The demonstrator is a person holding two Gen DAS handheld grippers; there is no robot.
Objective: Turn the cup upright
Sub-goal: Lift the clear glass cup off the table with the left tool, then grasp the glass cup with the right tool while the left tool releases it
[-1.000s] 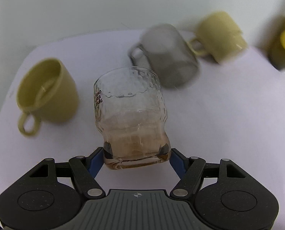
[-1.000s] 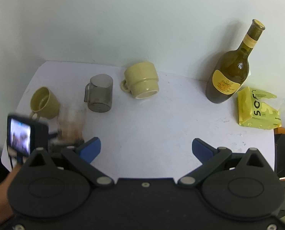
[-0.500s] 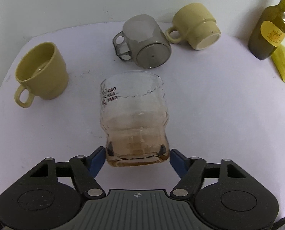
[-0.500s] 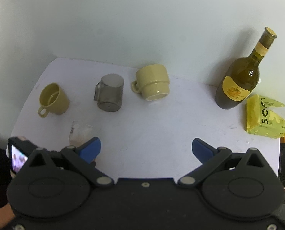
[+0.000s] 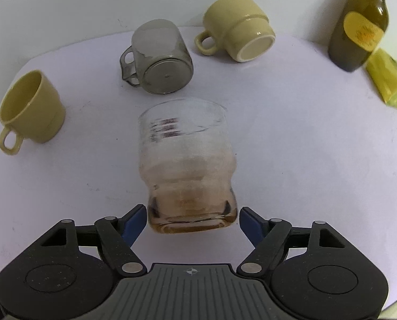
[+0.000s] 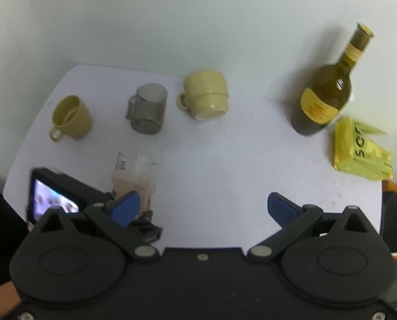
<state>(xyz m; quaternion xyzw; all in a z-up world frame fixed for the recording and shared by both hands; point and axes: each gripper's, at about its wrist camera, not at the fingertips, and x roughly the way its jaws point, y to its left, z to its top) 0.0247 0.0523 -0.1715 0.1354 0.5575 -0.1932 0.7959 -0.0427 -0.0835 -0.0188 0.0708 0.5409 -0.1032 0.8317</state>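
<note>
A clear dimpled glass cup (image 5: 186,165) with an amber base stands upright on the white table, rim up, between my left gripper's (image 5: 193,220) fingers. A small gap shows on each side of its base, so the left gripper is open. It also shows in the right wrist view (image 6: 134,173). A grey cup (image 5: 159,58) and a yellow mug (image 5: 238,28) lie on their sides behind it. Another yellow mug (image 5: 29,109) stands upright at left. My right gripper (image 6: 203,208) is open and empty over the table.
A dark wine bottle (image 6: 323,93) with a yellow label stands at the back right against the wall. A yellow packet (image 6: 361,152) lies beside it near the table's right edge. The white table (image 6: 225,160) ends at a wall behind.
The left gripper's fingers have parted from the glass cup's base, which now stands on the table. The right gripper has drifted slightly, its view shifting left.
</note>
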